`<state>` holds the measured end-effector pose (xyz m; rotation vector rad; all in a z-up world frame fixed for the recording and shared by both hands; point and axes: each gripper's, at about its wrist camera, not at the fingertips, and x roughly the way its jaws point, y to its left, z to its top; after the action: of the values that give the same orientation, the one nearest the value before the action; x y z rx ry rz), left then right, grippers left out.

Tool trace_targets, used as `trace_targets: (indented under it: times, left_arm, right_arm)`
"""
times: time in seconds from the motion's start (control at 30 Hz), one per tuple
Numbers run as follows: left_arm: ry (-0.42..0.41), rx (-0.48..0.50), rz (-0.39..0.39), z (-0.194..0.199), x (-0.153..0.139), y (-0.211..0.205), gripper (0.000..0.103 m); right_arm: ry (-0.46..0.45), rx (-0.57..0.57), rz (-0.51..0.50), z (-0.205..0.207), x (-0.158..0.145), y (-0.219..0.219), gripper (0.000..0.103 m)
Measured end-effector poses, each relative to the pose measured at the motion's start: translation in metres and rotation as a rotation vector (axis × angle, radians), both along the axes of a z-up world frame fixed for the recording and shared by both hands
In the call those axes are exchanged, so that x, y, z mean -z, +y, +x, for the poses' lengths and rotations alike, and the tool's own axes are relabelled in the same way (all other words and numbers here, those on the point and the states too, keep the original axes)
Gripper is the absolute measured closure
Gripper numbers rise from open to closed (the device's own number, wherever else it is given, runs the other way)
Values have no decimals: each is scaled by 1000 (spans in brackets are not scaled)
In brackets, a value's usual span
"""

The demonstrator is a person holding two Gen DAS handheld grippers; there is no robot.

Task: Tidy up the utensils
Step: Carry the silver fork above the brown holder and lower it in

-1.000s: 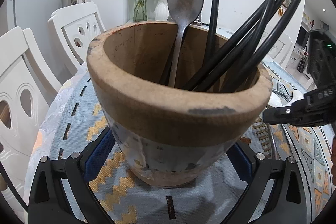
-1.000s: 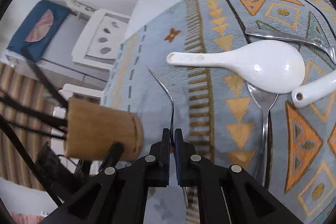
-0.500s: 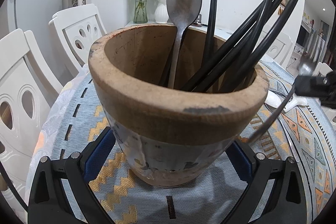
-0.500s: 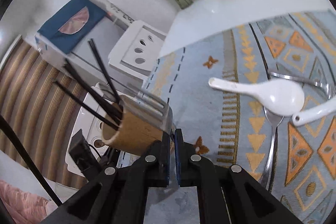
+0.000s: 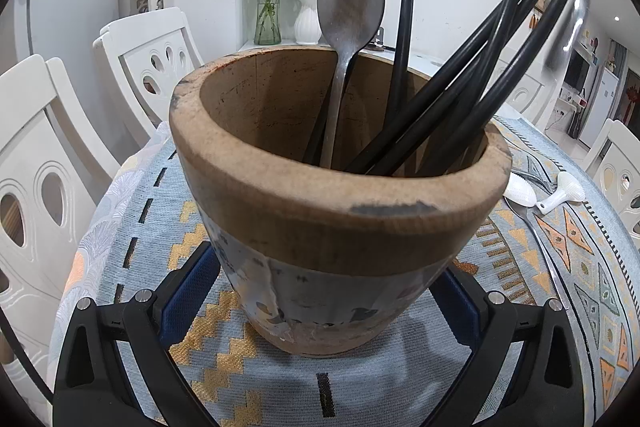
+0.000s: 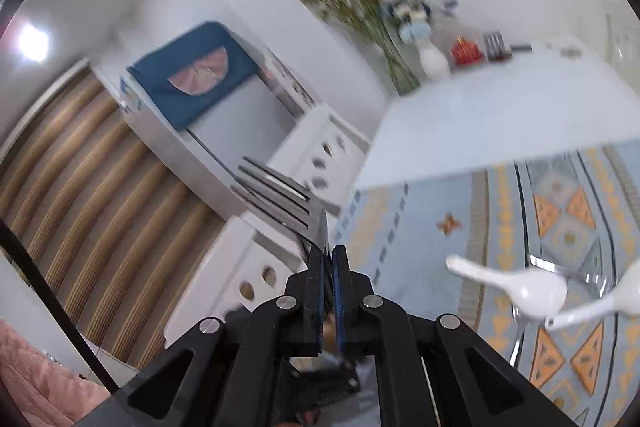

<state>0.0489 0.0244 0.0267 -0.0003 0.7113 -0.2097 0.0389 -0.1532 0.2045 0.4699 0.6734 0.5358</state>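
The right gripper (image 6: 328, 259), low in the centre of its view, has its pads pressed together on the neck of a metal fork (image 6: 280, 199); the tines stick out up and left, blurred, against the chairs and the wall. Off to the lower right of that frame, on the patterned cloth (image 6: 400, 227), lie two white spoons (image 6: 532, 289) and some steel cutlery partly under them.

The left gripper (image 5: 320, 311) brackets the foot of the wooden cup (image 5: 336, 211), which fills its frame; the blue pads sit at either side of the base, seemingly pressing it, so it looks steadied. Inside the cup stand a metal spoon (image 5: 348, 11), bowl up, and several black chopsticks (image 5: 460, 87) leaning right.

The fork looks light, stiff and slick. A pinch on the narrow neck leaves the handle free to swing, so it could pivot or slip in the pads. Handle-down into the open left side of the cup seems the sensible way in. The ceramic spoons would chip if dropped; they are best taken by the handle.
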Motion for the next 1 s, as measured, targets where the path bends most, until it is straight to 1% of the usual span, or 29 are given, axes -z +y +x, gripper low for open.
trace_targets:
  times: [0.17,0.27,0.33,0.43,0.53,0.73,0.9,1.0]
  left_arm:
    - [1,1,-2,0,0,-1,2]
    - [2,1,-2,0,1,-2,2]
    - [2,1,-2,0,1,-2,2]
    - [2,2,-4,0,1,-2,2]
    - [2,1,-3,0,1,-2,2]
    - [3,2,-5,1,1,-2,2]
    - [6,3,-10,4,2,-1,2]
    - [7,4,-13,4,2,-1,2]
  right_arm:
    - [-107,0,3,-3,-46,7,99]
    - [-162,-17,30,-5,-68,13,99]
    - [-179,-49,45,-4,-79,20,99]
    - [-192,-96,25,1,-85,37,99]
    - [-163,-131,-5,10,-74,56,99]
    - [-88,-190,-41,27,-33,86,99]
    - [-36,-213,-66,34,-7,101,99]
    - [-3,-212,-87,40,2,105,99]
